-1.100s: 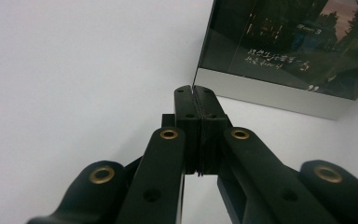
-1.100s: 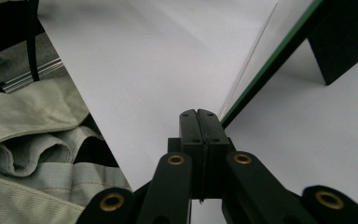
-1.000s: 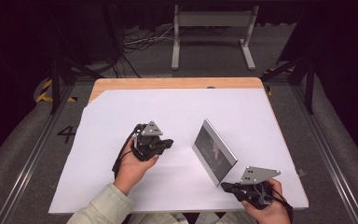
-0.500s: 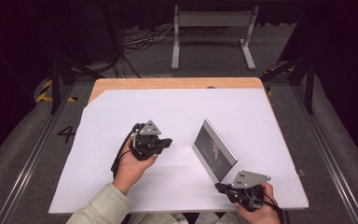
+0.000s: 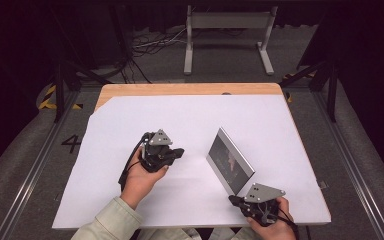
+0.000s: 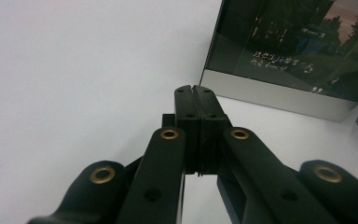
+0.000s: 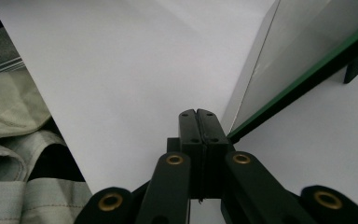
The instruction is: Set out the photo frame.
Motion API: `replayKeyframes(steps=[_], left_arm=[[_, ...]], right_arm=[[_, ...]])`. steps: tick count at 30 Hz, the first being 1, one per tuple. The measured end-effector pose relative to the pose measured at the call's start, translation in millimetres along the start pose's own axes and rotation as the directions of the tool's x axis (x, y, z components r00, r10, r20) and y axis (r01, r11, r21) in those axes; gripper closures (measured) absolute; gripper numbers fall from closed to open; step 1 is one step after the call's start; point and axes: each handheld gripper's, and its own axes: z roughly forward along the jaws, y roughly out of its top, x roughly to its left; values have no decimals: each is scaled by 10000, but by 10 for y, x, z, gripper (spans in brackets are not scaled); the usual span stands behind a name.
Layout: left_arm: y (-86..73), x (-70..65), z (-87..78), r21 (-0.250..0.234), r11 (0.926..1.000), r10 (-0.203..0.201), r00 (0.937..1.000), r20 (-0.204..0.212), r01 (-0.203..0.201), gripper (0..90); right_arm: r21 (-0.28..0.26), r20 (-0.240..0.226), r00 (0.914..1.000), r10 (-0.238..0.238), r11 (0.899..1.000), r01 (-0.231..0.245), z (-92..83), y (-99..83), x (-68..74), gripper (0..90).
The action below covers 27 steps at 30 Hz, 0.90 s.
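The left gripper (image 5: 176, 152) rested on the sheet at the table's middle, its jaws pressed together with nothing between them, pointing toward 3 o'clock at the picture frame (image 5: 229, 161). In the left gripper view the frame (image 6: 289, 51) stood just beyond the closed tips, apart from them.

The right gripper (image 5: 234, 200) sat at the near edge, at about 5 o'clock on the table, jaws likewise together and empty. In the right gripper view its tips (image 7: 198, 122) lay just beside the frame's lower corner (image 7: 303, 56); contact could not be confirmed.

The frame stood tilted on its edge, right of centre, dark picture facing the left gripper.

A white sheet (image 5: 190, 120) covered the wooden table (image 5: 180, 89). Beyond it, at 12 o'clock, stood a grey metal stand (image 5: 228, 30) and loose cables (image 5: 150, 47) on a dark floor.
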Motion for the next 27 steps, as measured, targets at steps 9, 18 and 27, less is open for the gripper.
replayKeyframes(steps=[9, 18, 27], left_arm=[[-1, 3, 0, 9, 10000, 16, 10000, 5, -16, 897], [-2, 1, -6, -1, 10000, -4, 10000, 51, 4, 897], [-4, 5, -4, 10, 10000, -14, 10000, 62, 14, 897]], right_arm=[[69, 135, 9995, 293, 9995, -294, 24, -26, -38, 900], [157, 269, 9988, 415, 9990, -419, 12, -43, -61, 900], [196, 617, 9953, 744, 9969, -758, -46, -72, -165, 900]])
